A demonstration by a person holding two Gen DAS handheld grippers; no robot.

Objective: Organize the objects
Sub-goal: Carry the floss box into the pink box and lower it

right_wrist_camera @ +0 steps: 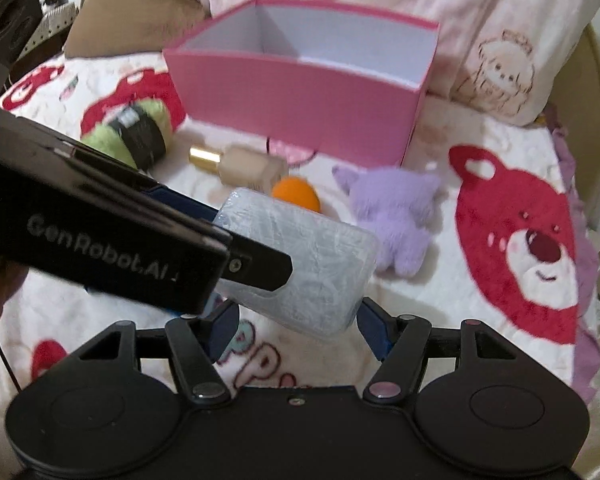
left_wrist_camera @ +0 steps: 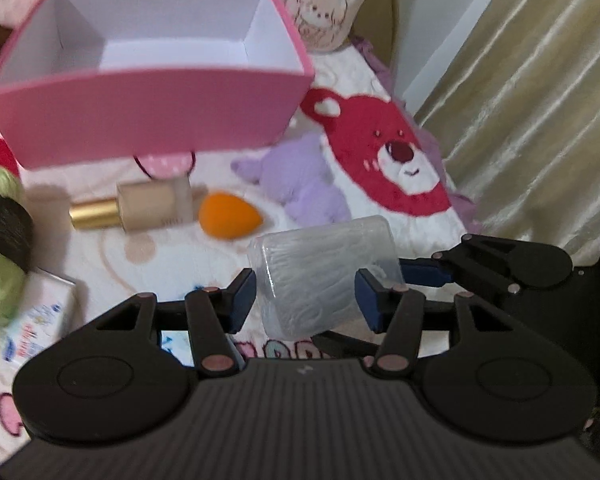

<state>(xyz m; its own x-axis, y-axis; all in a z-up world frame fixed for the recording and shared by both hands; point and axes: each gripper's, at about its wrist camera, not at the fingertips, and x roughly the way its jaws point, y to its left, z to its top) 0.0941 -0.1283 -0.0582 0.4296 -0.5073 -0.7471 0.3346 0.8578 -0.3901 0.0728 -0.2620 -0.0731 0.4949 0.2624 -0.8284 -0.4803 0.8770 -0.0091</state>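
Observation:
A clear plastic box (left_wrist_camera: 324,276) of cotton swabs is held above the bed blanket. My left gripper (left_wrist_camera: 306,300) has its blue pads on both sides of the box and is shut on it. My right gripper (right_wrist_camera: 296,324) sits at the box's near end (right_wrist_camera: 300,264), its pads on either side; whether they press the box is unclear. The right gripper's fingers (left_wrist_camera: 424,274) reach in from the right in the left wrist view. An open pink box (left_wrist_camera: 148,80) stands empty behind, also in the right wrist view (right_wrist_camera: 300,96).
On the blanket lie a foundation bottle (left_wrist_camera: 140,208), an orange sponge (left_wrist_camera: 228,214), a purple plush (left_wrist_camera: 296,184), a green plush (right_wrist_camera: 132,132) and a small carton (left_wrist_camera: 32,328). Pillows (right_wrist_camera: 496,40) lie behind the pink box; a curtain (left_wrist_camera: 540,100) hangs at the right.

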